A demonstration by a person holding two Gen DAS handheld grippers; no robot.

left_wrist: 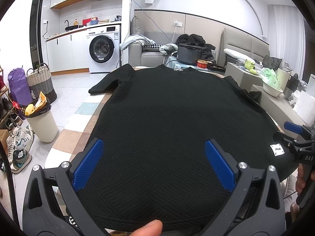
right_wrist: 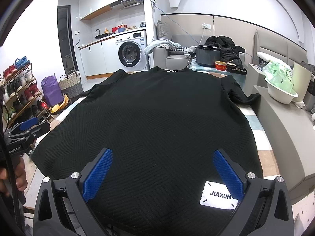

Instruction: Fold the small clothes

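A black ribbed short-sleeved top (left_wrist: pixel 169 110) lies spread flat on a table, collar at the far end, hem nearest me; it also shows in the right wrist view (right_wrist: pixel 157 118). A white JIAXUN label (right_wrist: pixel 218 194) sits at its near right hem corner. My left gripper (left_wrist: pixel 154 151) is open, its blue pads over the hem's left part. My right gripper (right_wrist: pixel 162 160) is open over the hem's right part, and shows at the right edge of the left wrist view (left_wrist: pixel 295 133). Neither holds cloth.
The table (left_wrist: pixel 82 122) has a checkered cover. At its far end stand a dark cooker pot (left_wrist: pixel 189 54) and a red tin (left_wrist: pixel 202 63). A white bin (left_wrist: pixel 42 125), baskets and shoes stand on the floor at left. A grey sofa with a white bowl (right_wrist: pixel 281 95) is at right.
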